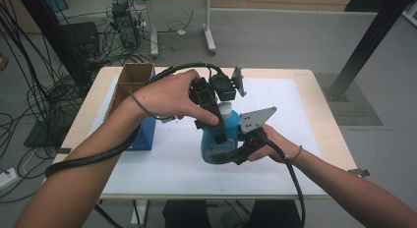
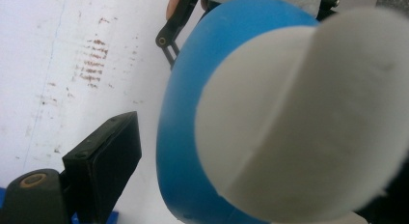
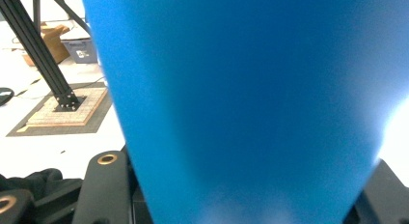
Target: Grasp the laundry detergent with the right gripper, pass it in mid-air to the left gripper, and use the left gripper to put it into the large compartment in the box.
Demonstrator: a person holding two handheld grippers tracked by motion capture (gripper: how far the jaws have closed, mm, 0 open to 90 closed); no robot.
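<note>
Lab floor, cables at 10 o'clock; white tabletop (image 1: pixel 305 105). Cardboard box (image 1: pixel 132 80) at 9 o'clock. Left claw (image 1: pixel 220 121) wide, jaws astride white cap (image 1: pixel 224 108), likely to unscrew. Blue bottle (image 1: pixel 216 139) centre, upright. Right claw (image 1: pixel 235 152) clamps bottle body from 3 o'clock, steadying it.

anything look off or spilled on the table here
No spill shows. The white mat carries a patch of reddish-brown smudges, like old stains. The blue bottle stands upright with its white cap on, held by the right gripper.
</note>
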